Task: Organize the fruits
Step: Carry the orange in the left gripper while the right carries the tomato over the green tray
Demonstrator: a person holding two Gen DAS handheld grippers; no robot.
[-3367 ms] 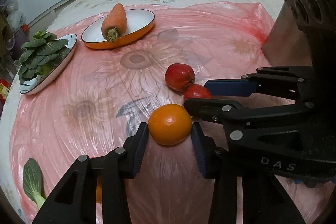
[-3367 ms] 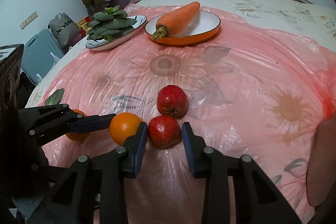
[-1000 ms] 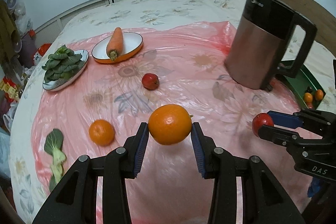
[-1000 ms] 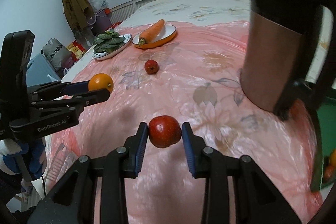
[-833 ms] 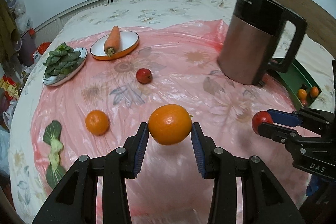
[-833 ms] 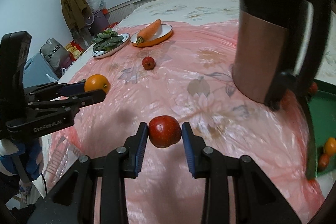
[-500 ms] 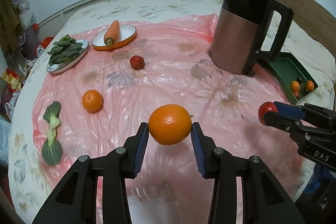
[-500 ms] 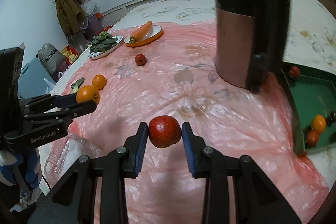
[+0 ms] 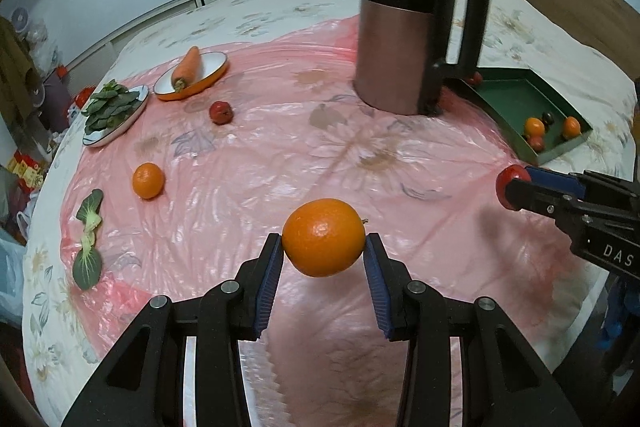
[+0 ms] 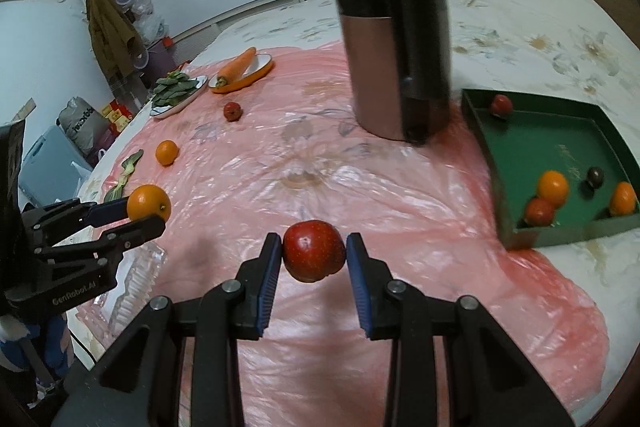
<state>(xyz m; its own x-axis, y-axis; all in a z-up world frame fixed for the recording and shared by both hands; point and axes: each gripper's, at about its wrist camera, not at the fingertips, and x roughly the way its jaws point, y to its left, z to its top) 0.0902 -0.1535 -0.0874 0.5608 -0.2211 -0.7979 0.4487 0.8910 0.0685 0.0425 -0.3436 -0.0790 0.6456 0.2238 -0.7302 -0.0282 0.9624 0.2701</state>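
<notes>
Black left tongs [image 9: 324, 253] "GenRobot.AI" clamp orange [image 9: 323, 242] | right tongs [image 10: 314, 255] "DAS" clamp red fruit [image 10: 314, 255]

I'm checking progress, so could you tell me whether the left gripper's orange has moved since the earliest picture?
Yes. The orange, then on the sheet beside two red fruits, is now lifted clear, toward the green tray.

kettle [image 10: 394, 39] blurred; tray's [image 9: 516, 99] dark fruit [image 9: 547, 118] unidentifiable.

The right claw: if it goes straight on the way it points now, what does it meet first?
The right claw, shut on the red apple, points down at bare pink plastic sheet. It would probably meet that first; the kettle stands farther beyond. Depth is unclear.
</notes>
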